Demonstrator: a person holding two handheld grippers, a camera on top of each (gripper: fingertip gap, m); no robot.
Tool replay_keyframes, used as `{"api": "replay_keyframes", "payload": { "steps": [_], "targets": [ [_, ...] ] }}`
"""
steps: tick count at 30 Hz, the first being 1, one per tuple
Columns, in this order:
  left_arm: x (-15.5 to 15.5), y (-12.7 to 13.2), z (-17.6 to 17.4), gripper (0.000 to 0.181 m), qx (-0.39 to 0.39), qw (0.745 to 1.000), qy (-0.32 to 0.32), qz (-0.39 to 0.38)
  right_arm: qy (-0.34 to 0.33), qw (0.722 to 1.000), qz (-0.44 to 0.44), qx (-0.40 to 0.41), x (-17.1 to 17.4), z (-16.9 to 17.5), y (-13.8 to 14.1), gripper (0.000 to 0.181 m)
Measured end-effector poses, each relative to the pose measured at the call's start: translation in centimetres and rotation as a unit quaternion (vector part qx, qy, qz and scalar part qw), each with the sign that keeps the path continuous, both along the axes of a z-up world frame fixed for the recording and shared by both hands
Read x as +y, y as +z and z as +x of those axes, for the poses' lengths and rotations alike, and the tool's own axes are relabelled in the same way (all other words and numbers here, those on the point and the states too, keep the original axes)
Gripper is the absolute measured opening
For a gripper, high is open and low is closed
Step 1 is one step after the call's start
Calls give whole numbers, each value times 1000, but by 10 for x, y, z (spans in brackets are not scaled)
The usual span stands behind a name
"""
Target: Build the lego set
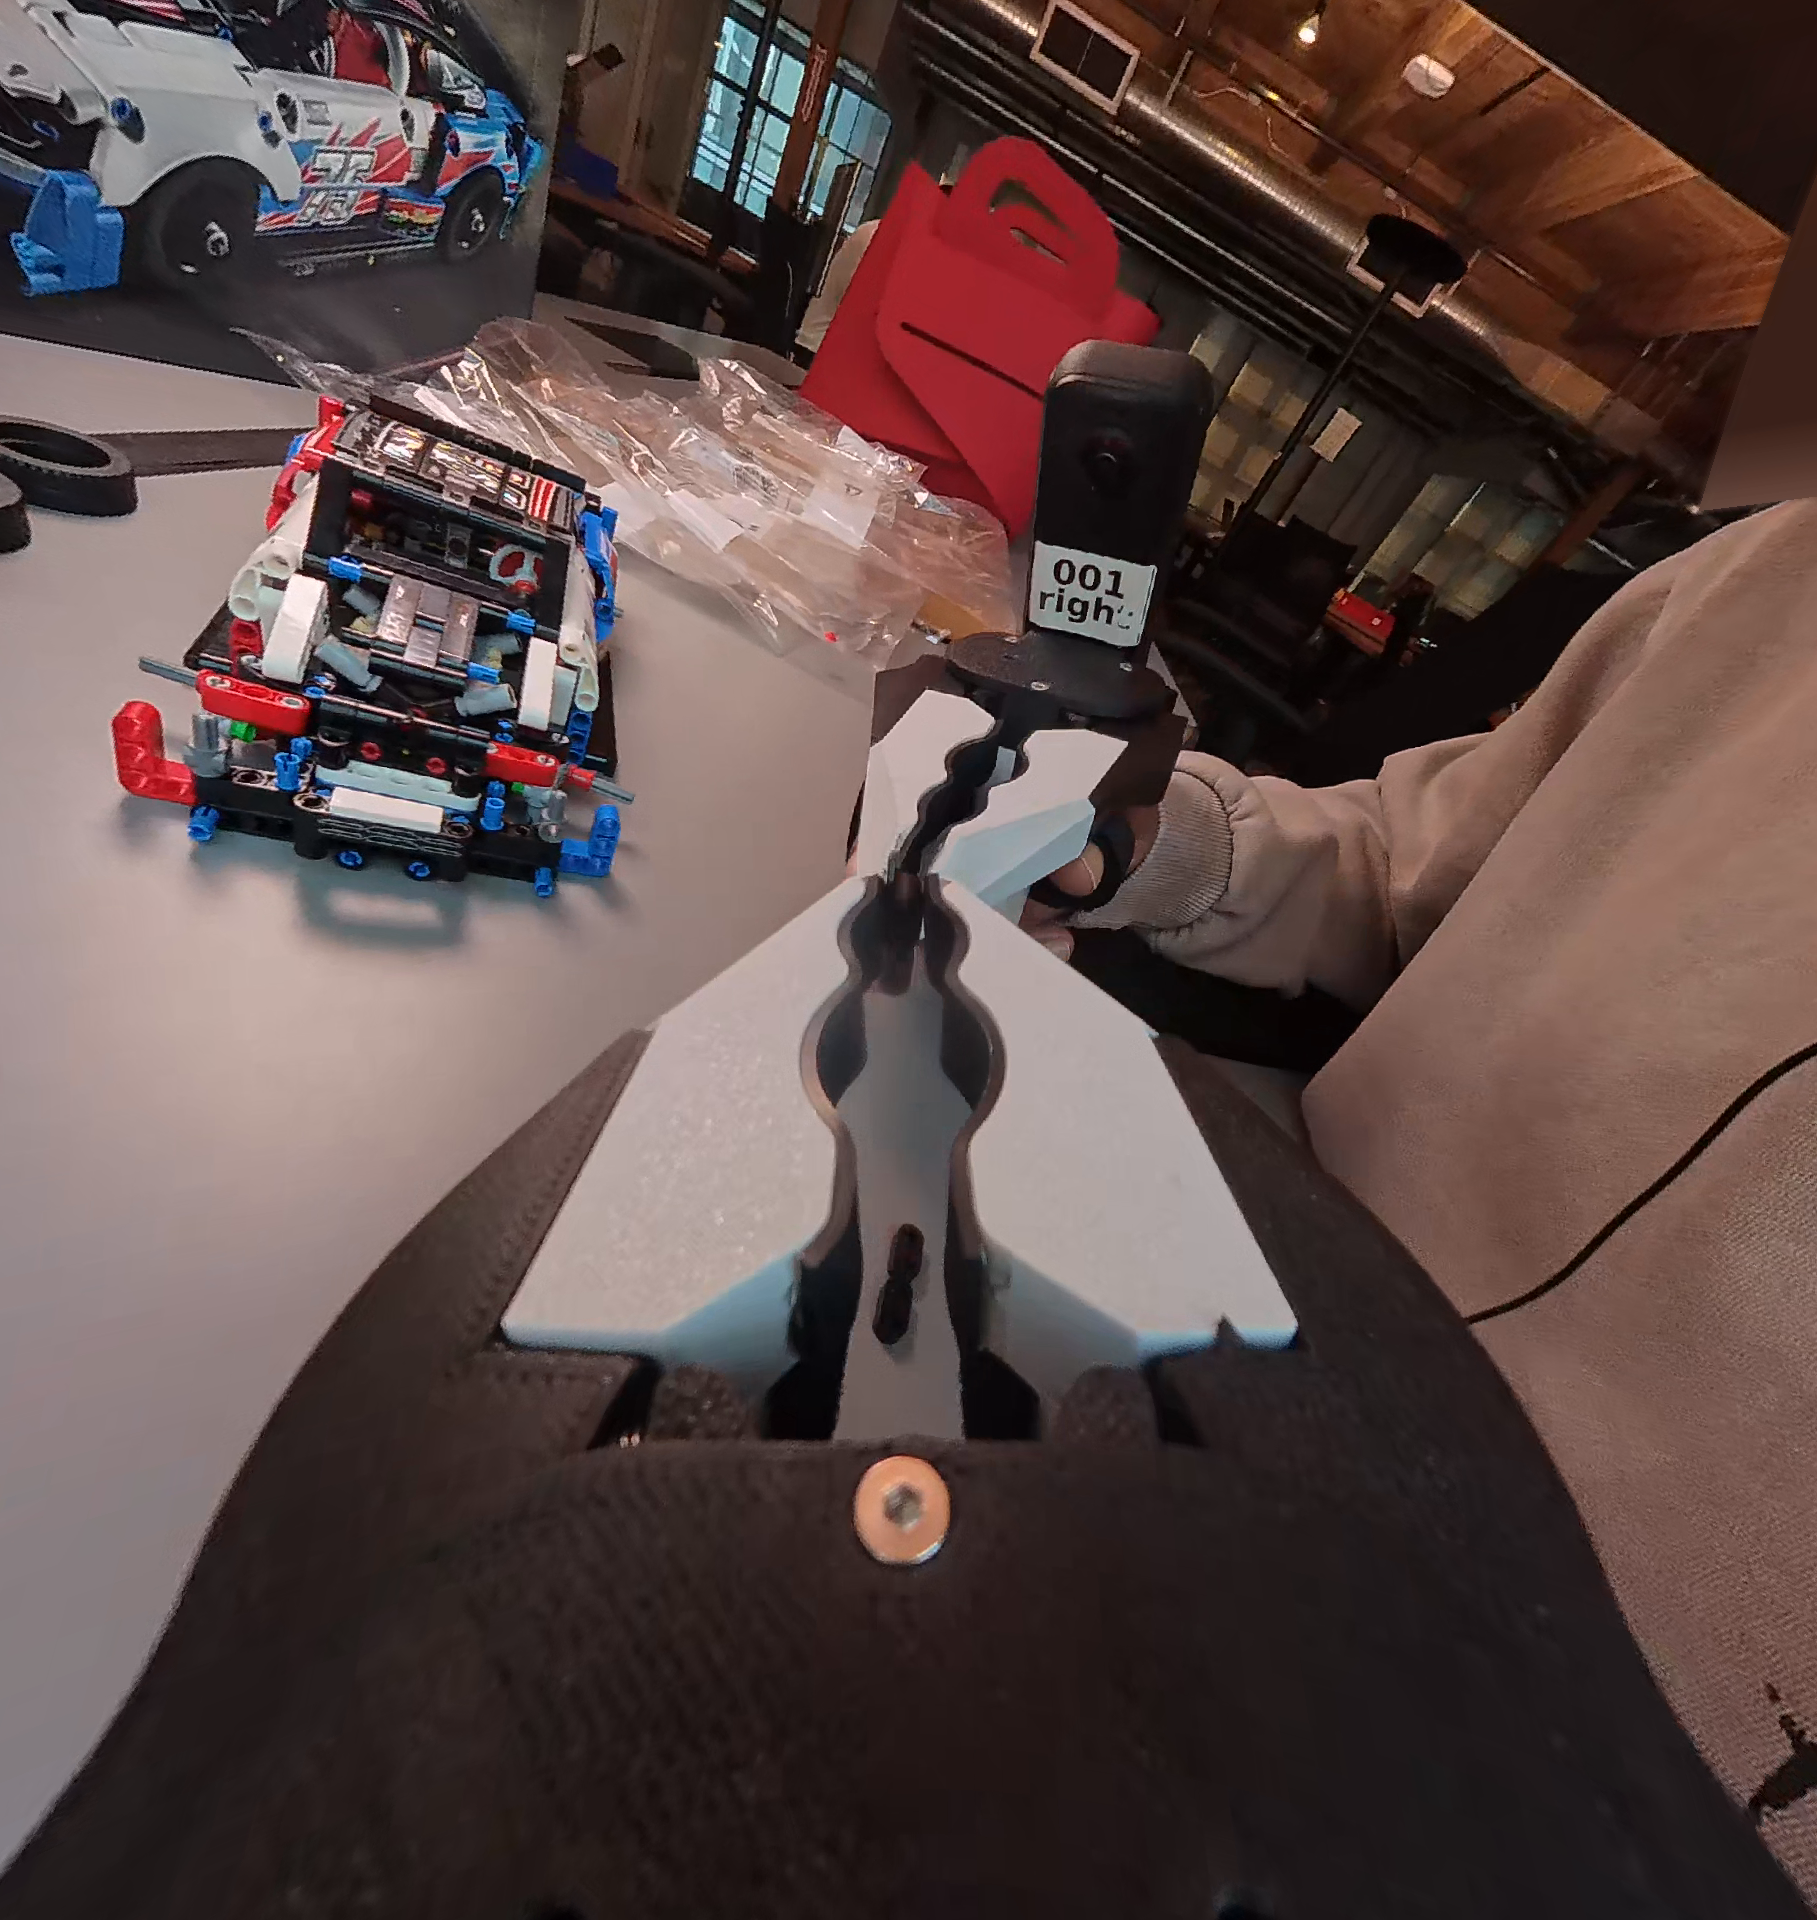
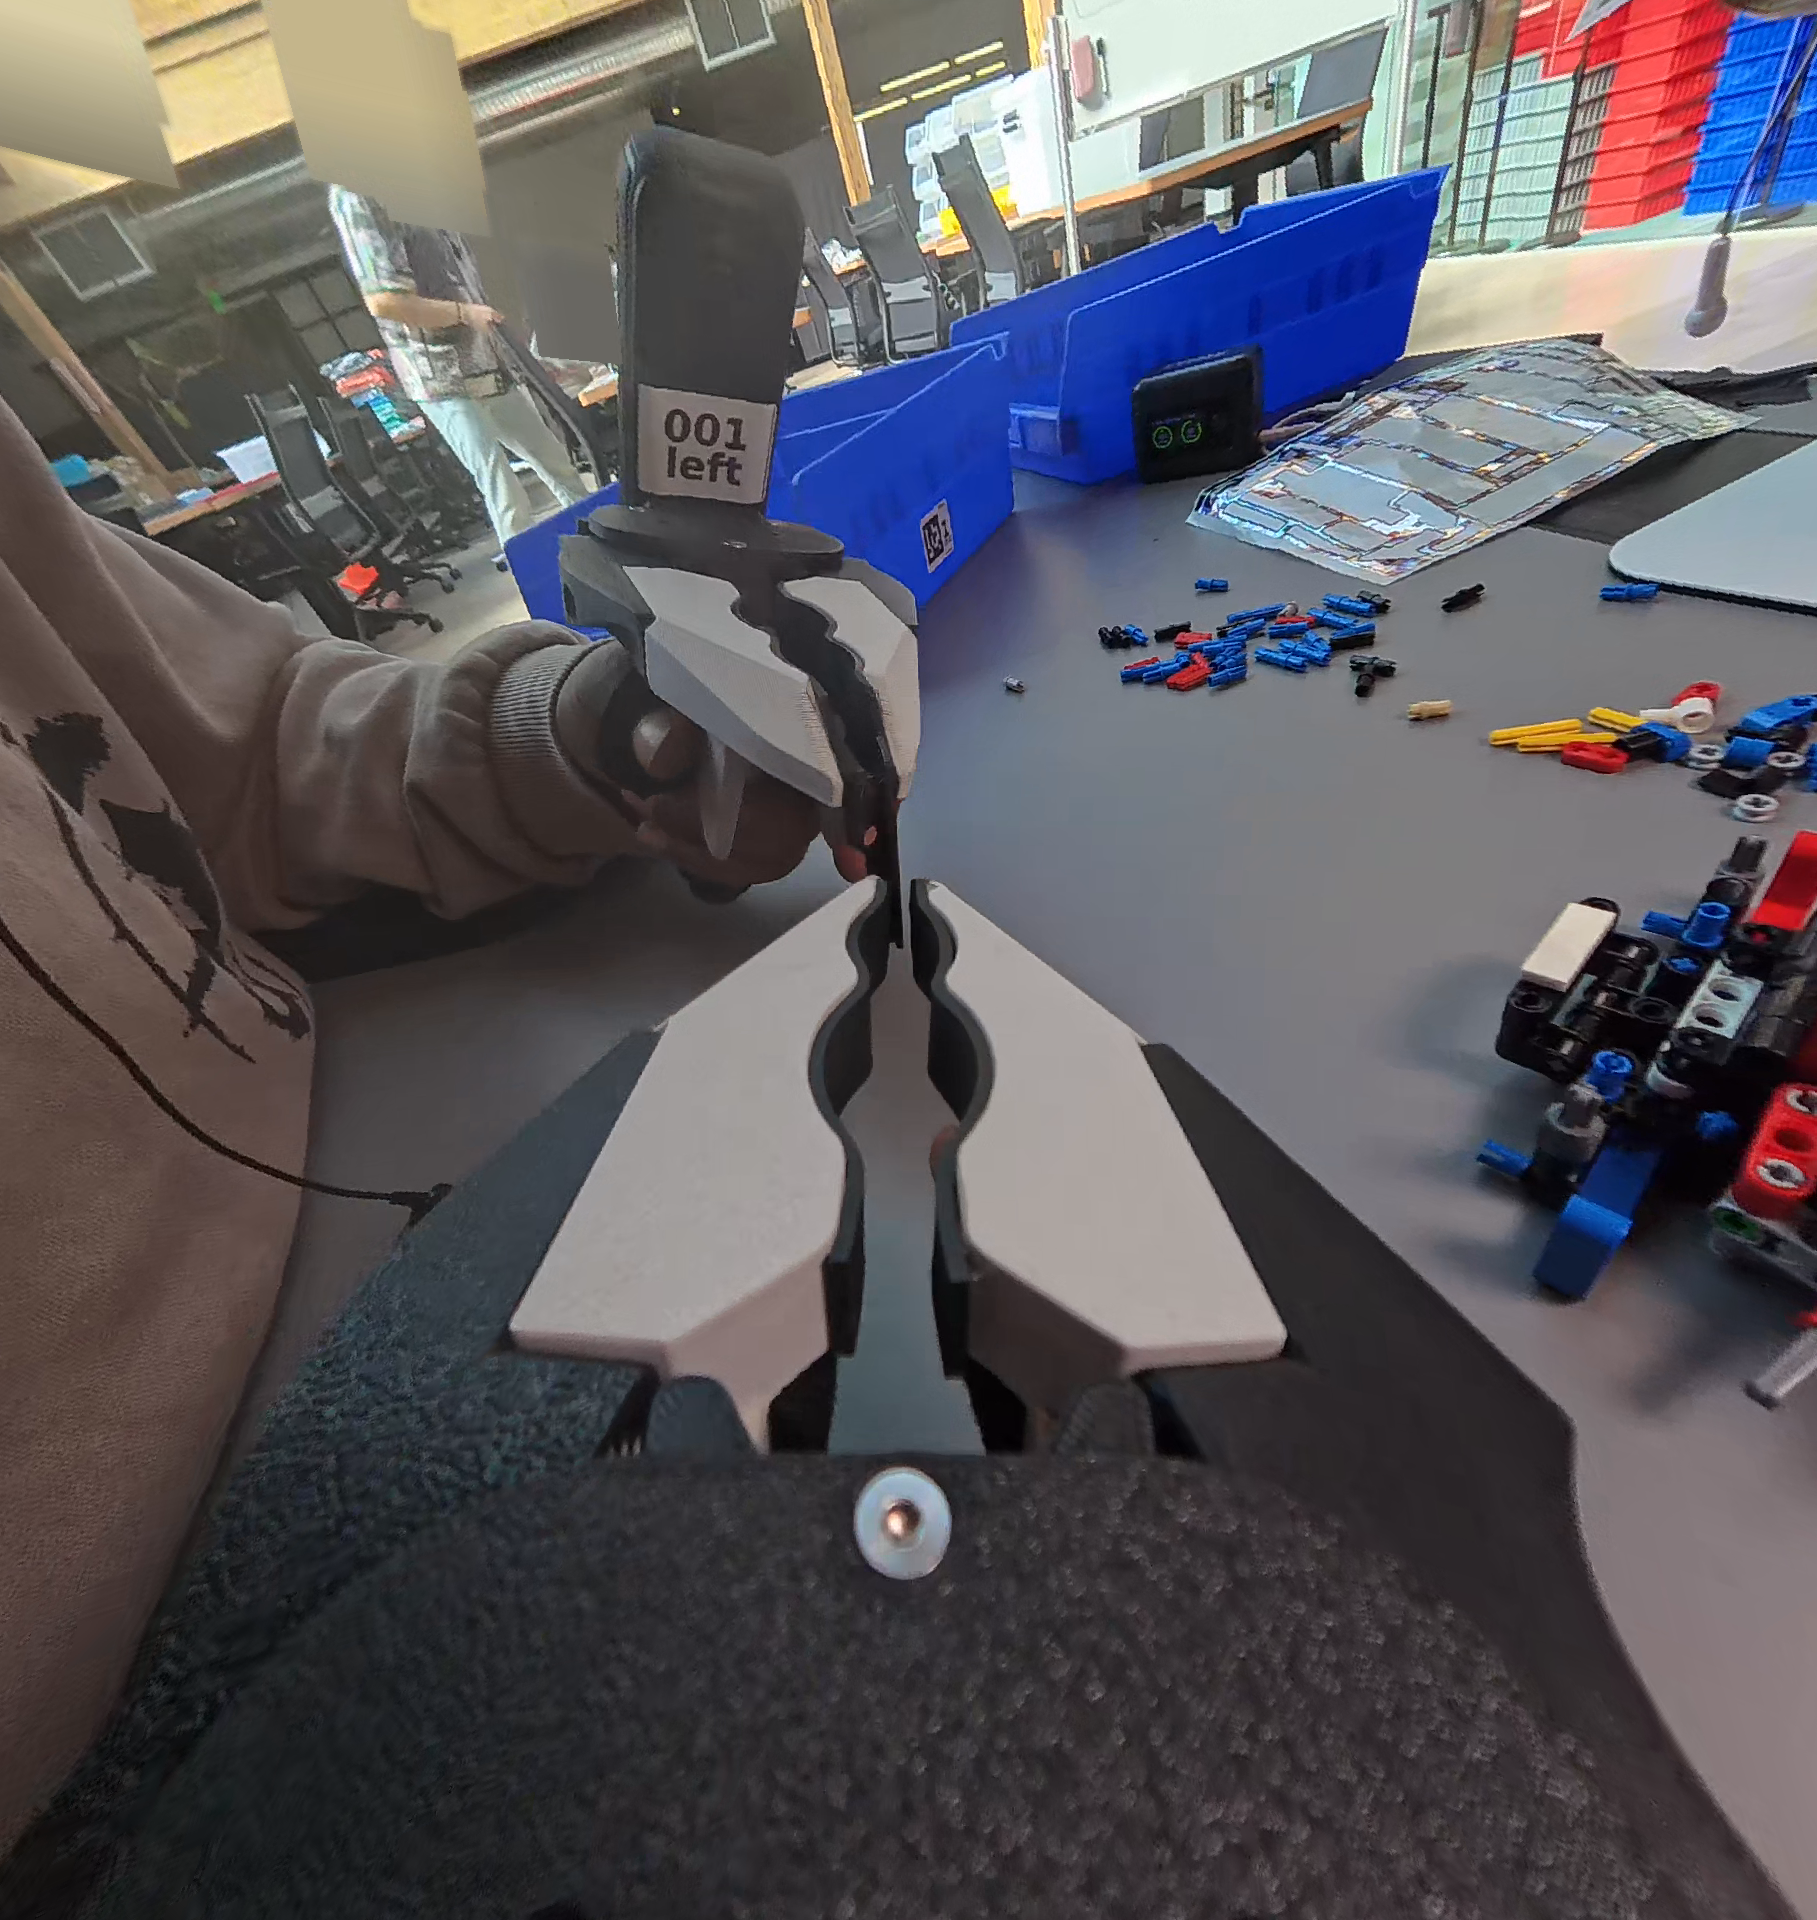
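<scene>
We hold both tools tip to tip above the near edge of the grey table [image 1: 156,1091]. Our left gripper [image 1: 896,914] has its jaws drawn together at the tips, and something small and dark sits there. In the right wrist view that same left gripper [image 2: 868,852] pinches a small dark piece with a red spot [image 2: 866,840] at its point. Our right gripper [image 2: 896,902] has its tips almost together, a narrow gap between them, with the left tool's dark tip reaching into that gap; whether we actually clamp anything there we cannot tell.

Ahead and to the left of the left gripper stands the half-built car [image 1: 395,644], well apart from the tips. Beyond it lie crumpled clear bags [image 1: 696,457] and, further left, black tyres [image 1: 52,462]. From the right gripper the car [image 2: 1704,1049] sits off to the right, with loose pins [image 2: 1247,644] and coloured parts [image 2: 1714,738] scattered farther out, then blue bins [image 2: 1195,322].

The risk, we judge, is in the handover. The piece is tiny and both tips are crowded. If one releases before the other grips, it may drop onto the table or into our lap. A skewed grip could also flick it away.
</scene>
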State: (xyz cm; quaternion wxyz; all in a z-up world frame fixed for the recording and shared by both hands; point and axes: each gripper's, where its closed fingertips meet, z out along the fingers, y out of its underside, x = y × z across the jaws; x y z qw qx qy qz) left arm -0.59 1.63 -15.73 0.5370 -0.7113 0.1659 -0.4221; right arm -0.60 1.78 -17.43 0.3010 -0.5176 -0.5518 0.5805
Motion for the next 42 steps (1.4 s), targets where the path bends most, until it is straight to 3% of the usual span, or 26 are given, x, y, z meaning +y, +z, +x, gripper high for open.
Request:
{"api": "replay_keyframes", "payload": {
  "steps": [4,14,19,26,31,35,42],
  "targets": [
    [4,-2,-4,5,9,1000,20,1,-25,999,28,-5,7,-1,-2,6],
    [26,-12,-47,6,-8,988,147,-54,-71,994,75,-17,22,-4,-6,12],
    [27,-8,-50,5,-56,984,149,-74,-81,992,94,-20,22,-7,-8,12],
    [27,-6,-45,5,-173,967,135,-132,-124,963,240,-26,20,-23,-8,21],
    [26,-5,-37,5,-192,963,126,-142,-146,950,274,-38,19,-30,-10,16],
    [25,-2,-35,5,-191,964,124,-137,-144,956,254,-32,18,-28,-7,14],
    [17,24,-33,13,-237,965,70,-87,-100,989,109,18,10,-21,13,14]
  ]
}}
